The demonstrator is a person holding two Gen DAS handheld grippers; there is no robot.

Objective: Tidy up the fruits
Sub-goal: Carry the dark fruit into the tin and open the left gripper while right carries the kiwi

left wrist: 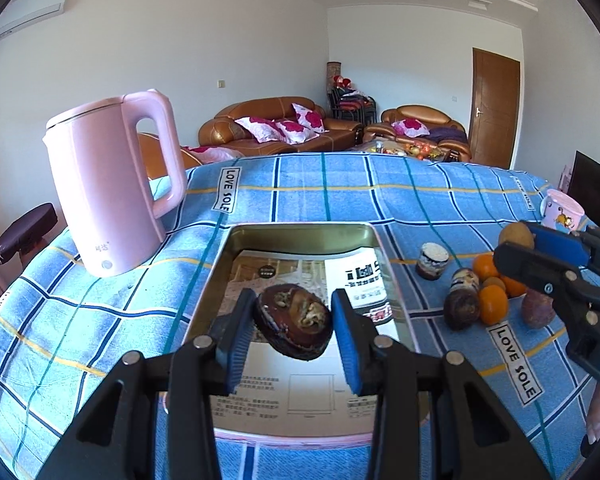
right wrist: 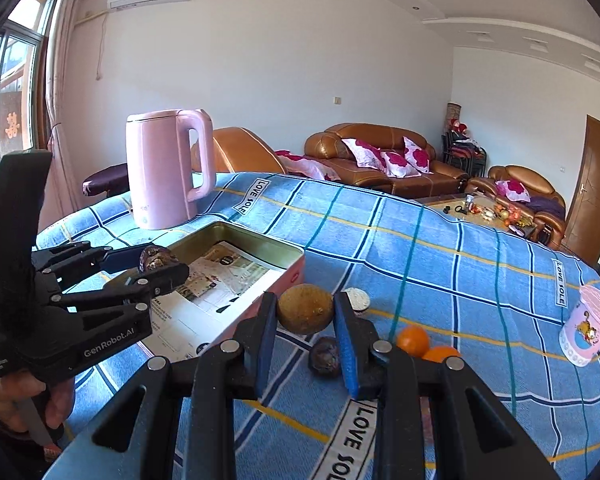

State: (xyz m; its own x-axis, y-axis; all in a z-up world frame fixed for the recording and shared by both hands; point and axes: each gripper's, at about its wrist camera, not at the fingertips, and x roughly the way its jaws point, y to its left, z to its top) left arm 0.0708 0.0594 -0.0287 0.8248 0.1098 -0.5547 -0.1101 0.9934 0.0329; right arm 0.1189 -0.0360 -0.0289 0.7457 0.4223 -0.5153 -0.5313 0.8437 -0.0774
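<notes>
My left gripper is shut on a dark brown, shrivelled fruit and holds it above the open metal tin, which is lined with printed paper. It also shows in the right wrist view, over the tin. My right gripper is shut on a round brown fruit, held above the cloth to the right of the tin. In the left wrist view the right gripper holds that fruit. Oranges, a dark fruit and a purple-brown one lie on the cloth.
A pink kettle stands at the back left of the blue checked tablecloth. A small jar stands right of the tin. A pink cup is at the far right. Sofas stand beyond the table.
</notes>
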